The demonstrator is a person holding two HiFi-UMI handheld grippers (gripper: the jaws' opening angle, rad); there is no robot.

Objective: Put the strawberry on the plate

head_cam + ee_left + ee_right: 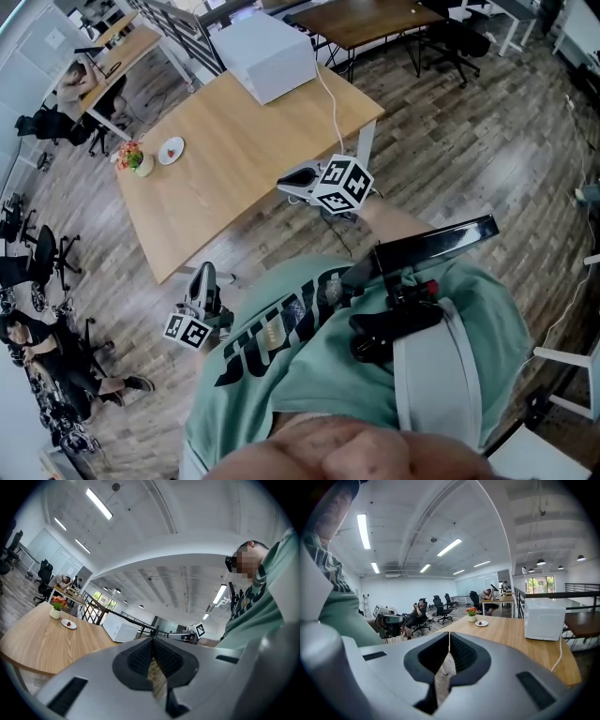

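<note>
- Wood-plank flooring is stretching across an open office, with a long pale tabletop standing on it and more desks and chairs beyond.
- I am standing off the tabletop's near side, wearing a green shirt.
- I am holding my left claw level out over the floor, its jaws pressed together with nothing between them.
- I am holding my right claw tipped slightly downward, its jaws likewise closed on nothing; in the head view it is showing at the tabletop's near edge.
- The strawberry is lying on the small white plate at the tabletop's far end, well apart from both claws.
- A pot of flowers is standing just beside the plate.
- A white appliance is sitting at the other end, its cable trailing off the edge.
</note>
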